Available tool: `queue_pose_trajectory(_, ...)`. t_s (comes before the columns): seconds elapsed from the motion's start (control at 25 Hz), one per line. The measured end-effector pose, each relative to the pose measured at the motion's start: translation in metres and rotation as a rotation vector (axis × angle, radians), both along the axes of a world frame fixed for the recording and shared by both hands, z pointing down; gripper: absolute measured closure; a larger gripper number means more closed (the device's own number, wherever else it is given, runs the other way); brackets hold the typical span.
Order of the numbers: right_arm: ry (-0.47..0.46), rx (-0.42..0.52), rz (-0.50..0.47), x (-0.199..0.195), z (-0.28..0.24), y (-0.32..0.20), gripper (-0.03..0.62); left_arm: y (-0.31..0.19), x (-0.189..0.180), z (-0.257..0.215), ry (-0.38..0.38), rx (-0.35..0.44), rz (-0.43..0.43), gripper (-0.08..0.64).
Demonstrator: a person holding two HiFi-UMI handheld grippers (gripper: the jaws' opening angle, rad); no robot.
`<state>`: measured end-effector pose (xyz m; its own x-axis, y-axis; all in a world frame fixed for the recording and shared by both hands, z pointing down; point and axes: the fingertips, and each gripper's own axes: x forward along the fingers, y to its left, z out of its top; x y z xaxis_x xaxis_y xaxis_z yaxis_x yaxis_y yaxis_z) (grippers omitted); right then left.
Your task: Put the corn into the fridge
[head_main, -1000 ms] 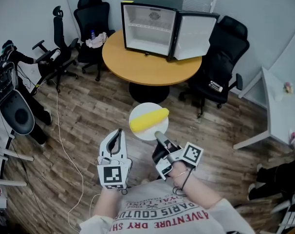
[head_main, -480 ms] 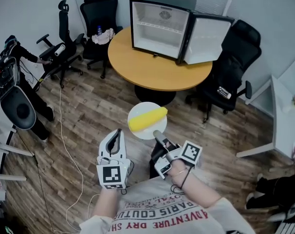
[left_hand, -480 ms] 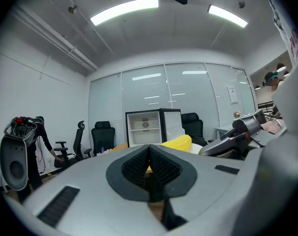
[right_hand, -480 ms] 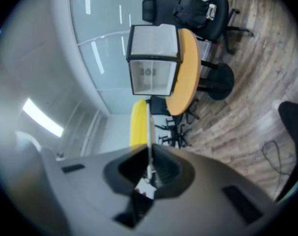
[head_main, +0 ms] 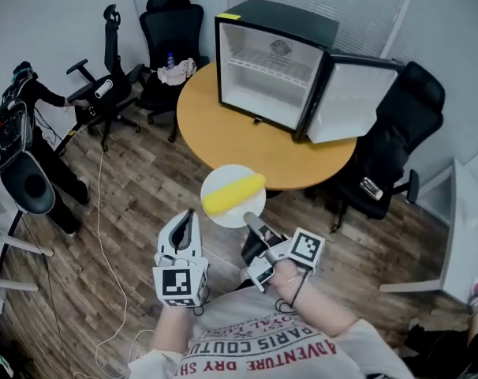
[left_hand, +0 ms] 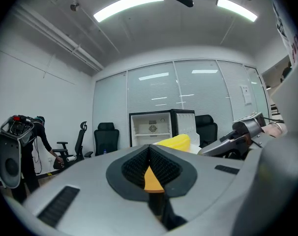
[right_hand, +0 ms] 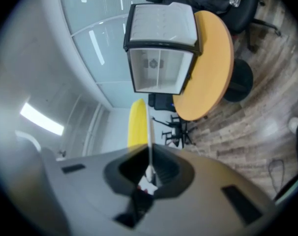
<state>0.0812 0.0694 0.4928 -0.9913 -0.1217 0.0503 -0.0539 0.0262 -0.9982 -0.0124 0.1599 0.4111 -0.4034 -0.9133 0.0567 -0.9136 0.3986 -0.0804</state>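
Right gripper (head_main: 252,220): held in front of the person's chest, rolled onto its side with the marker cube turned up and to the right, jaws pointing forward toward the bench (head_main: 215,129).
Right jaws: closed narrow on the near rim of a white plate (head_main: 223,174); in the right gripper view the thin rim runs straight between the pads.
Corn (head_main: 233,193): lies across the plate, carried in the air just short of the bench's near edge, well apart from the fridge.
Left gripper (head_main: 188,216): held low beside the right one, upright, marker cube facing the head camera, jaws aimed forward, their tips just beside the plate's left edge.
Left jaws: pressed together with nothing between them.
Fridge (head_main: 269,73): stands on the far side of the round bench, door (head_main: 349,103) swung open to the right, interior white and bare.
Surroundings: black office chairs (head_main: 166,34) ring the bench on a wooden floor.
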Motion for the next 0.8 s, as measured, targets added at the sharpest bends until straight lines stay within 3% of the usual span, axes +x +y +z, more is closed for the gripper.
queue_pose_trajectory(0.16, -0.004, 0.004, -0.012, -0.014, -0.003, -0.046, 0.555, -0.041, -0.015, -0.004, 0.014, 0.032, -0.027, 0.531)
queue_pose_trajectory(0.52, 0.009, -0.039, 0.048, -0.042, 0.009, -0.121, 0.554, -0.107, -0.050, 0.005, 0.053, 0.014, -0.001, 0.531)
queue_pose_trajectory(0.8, 0.021, -0.066, 0.140, -0.072, 0.020, -0.170, 0.554, -0.170, -0.089, 0.012, 0.054, -0.001, 0.096, 0.531)
